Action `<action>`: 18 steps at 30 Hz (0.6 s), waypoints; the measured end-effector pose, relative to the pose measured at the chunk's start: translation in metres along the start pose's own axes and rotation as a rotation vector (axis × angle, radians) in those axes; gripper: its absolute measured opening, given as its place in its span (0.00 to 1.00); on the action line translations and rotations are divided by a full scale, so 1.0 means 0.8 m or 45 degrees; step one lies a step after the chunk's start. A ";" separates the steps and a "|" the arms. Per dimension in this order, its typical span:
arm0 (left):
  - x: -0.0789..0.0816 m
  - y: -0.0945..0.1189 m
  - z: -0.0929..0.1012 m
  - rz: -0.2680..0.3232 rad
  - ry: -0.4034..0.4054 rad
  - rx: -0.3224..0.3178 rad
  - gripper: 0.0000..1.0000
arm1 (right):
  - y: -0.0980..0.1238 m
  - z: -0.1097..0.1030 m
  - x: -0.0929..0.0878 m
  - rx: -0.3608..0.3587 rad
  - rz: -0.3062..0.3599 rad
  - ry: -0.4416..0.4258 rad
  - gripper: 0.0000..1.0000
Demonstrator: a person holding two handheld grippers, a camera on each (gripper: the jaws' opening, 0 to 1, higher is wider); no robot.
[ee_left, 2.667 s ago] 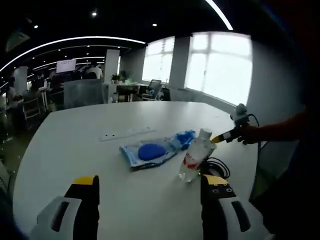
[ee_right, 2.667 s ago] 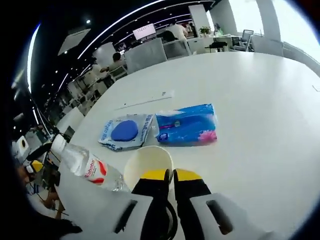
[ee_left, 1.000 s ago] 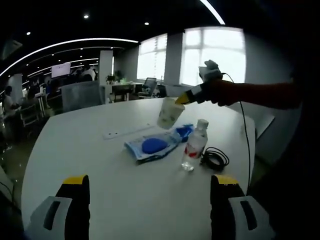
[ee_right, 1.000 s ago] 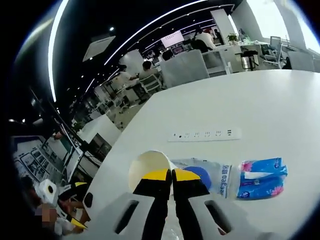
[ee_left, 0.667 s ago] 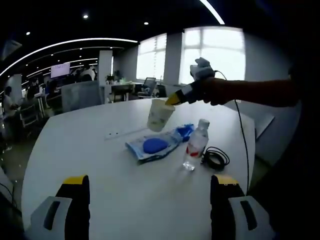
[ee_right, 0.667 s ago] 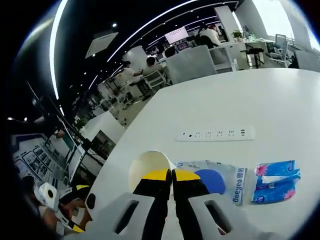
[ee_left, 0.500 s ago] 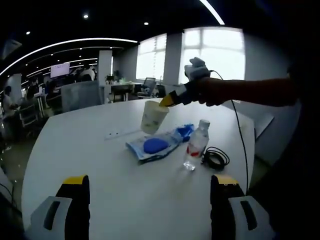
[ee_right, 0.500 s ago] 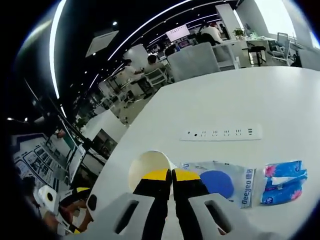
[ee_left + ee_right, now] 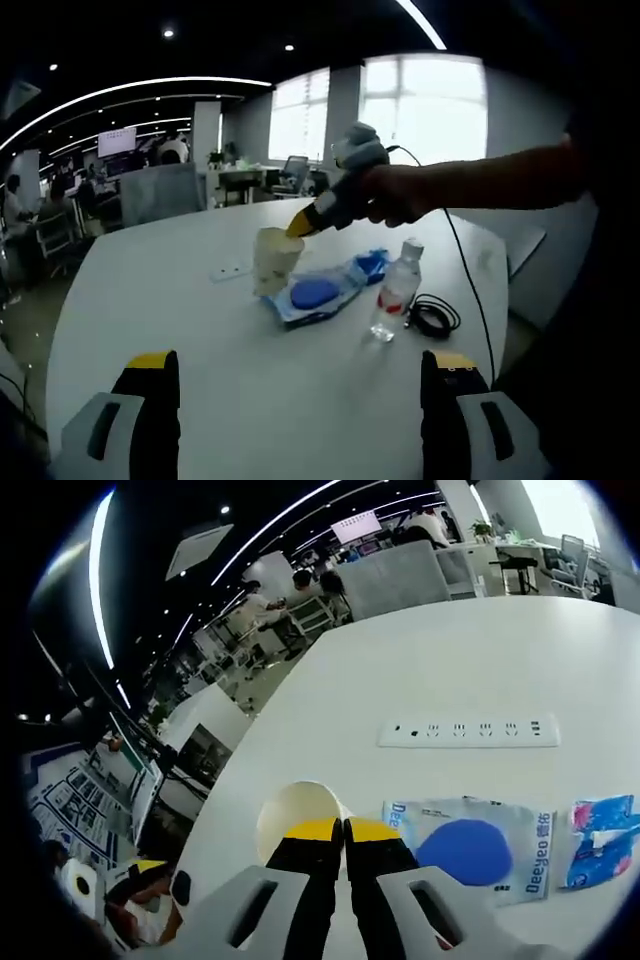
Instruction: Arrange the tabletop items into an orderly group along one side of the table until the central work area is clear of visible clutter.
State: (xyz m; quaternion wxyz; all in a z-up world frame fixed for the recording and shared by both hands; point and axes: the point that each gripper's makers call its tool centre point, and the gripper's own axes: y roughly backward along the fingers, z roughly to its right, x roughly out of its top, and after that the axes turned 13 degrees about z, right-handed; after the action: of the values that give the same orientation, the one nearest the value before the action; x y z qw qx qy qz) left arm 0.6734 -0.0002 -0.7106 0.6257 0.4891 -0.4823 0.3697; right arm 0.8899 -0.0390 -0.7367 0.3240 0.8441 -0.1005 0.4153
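- One cream paper cup hangs pinched by its rim in the right gripper, low over the white counter just beside the flat blue-and-white packet; judging by the task, it is being carried to join the group.
- Right gripper: jaws clenched together on the cup's rim, the wall between them.
- Beyond the packet lie a blue tissue pack, a clear plastic water bottle with red label and a coiled black cable, close together near one counter edge.
- Left gripper: jaws spread wide, grasping nothing, hovering over bare counter.
- White power strip lies apart, further out.
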 end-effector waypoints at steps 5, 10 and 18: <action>0.003 0.002 -0.010 0.009 -0.002 0.006 0.99 | -0.022 0.000 -0.012 -0.027 -0.035 -0.011 0.00; 0.002 0.004 -0.017 0.010 0.000 0.009 0.99 | -0.036 0.002 -0.025 -0.068 -0.060 -0.017 0.00; 0.001 0.006 -0.018 0.005 0.001 0.006 0.99 | -0.054 0.006 -0.041 -0.106 -0.084 -0.051 0.00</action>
State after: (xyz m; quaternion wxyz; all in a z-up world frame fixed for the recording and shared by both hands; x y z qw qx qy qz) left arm 0.6728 0.0149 -0.7093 0.6238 0.4896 -0.4822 0.3724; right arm 0.8913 -0.0122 -0.7843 0.3700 0.8410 -0.0965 0.3828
